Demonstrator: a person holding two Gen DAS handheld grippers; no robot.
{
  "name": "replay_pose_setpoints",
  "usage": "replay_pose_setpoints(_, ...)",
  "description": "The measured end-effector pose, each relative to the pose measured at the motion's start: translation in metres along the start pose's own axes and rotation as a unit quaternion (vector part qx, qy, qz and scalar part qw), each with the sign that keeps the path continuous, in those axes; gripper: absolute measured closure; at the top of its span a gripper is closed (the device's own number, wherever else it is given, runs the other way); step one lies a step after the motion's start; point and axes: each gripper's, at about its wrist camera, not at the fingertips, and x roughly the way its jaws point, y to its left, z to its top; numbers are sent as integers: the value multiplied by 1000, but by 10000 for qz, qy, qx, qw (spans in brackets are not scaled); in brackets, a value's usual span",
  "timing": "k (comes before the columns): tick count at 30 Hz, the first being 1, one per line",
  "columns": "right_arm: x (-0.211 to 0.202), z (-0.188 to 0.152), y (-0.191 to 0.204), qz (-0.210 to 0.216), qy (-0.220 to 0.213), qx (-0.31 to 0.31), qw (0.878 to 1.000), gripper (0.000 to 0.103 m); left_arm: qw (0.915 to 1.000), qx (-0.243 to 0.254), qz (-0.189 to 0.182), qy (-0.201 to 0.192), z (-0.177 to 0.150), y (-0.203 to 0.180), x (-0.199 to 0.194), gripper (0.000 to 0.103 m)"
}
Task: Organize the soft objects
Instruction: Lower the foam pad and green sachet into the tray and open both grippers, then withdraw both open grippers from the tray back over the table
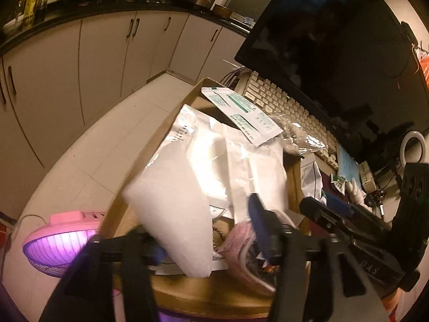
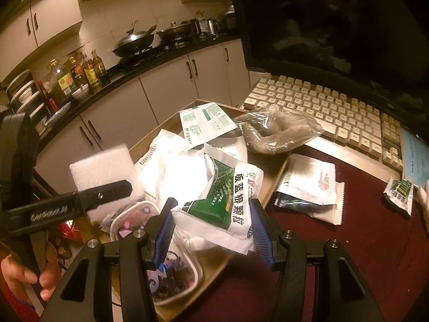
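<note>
A: Right claw (image 2: pixel 211 228) nearest: closed on green-and-white granule sachet (image 2: pixel 228 198), blue pads pinching both edges, held just above cardboard tray (image 2: pixel 214 276).

B: Left claw (image 1: pixel 206 244)?

A: Gripping white foam block (image 1: pixel 174 214), lifted over tray's near-left corner. Same block seen from right wrist camera, beside left finger.

B: Under the sachet?

A: One clear lidded tub (image 2: pixel 171 268), purple and pink contents, sitting in tray. Behind it, heap of white pouches (image 2: pixel 166 166), at least two, exact count unclear. One green-printed white packet (image 2: pixel 206 123) leaning on top.

B: Farther out?

A: One clear bag of grey fluff (image 2: pixel 278 131) straddling tray's far edge and keyboard (image 2: pixel 335 112). On red cloth, outside tray: one silver pouch (image 2: pixel 311 179) lying over a darker packet, one small green sachet (image 2: pixel 399 196) near right edge.

B: Progress?

A: Judged past halfway. Most soft items gathered in tray; two in the claws, not yet set down; roughly three left on cloth, fluff bag half in.
</note>
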Motion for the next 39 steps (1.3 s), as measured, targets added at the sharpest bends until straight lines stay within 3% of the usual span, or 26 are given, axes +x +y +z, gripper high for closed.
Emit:
replay_pose_setpoints(8, 18, 1, 6, 0, 111, -51, 9999, 44, 9990, 327, 293, -10, -11, -4, -9, 32)
replay_pose_setpoints(14, 26, 1, 9, 14, 152, -72, 9999, 39, 9968, 606, 519, 0, -18, -8, -16, 30)
replay_pose_setpoints(20, 27, 1, 8, 101, 135, -6, 9999, 33, 9954, 825, 483, -87, -13, -23, -21, 29)
replay_pose_setpoints(25, 19, 2, 5, 114, 31, 61, 9999, 20, 9938, 999, 465, -159, -8, -38, -22, 29)
replay_pose_setpoints(32, 2, 2, -1, 128, -140, 157, 9997, 16, 9928, 1086, 416, -300, -5, -52, -30, 28)
replay_pose_setpoints(39, -20, -6, -15, 58, -287, 260, 9992, 10, 9919, 1151, 358, -389, -7, -69, -31, 13)
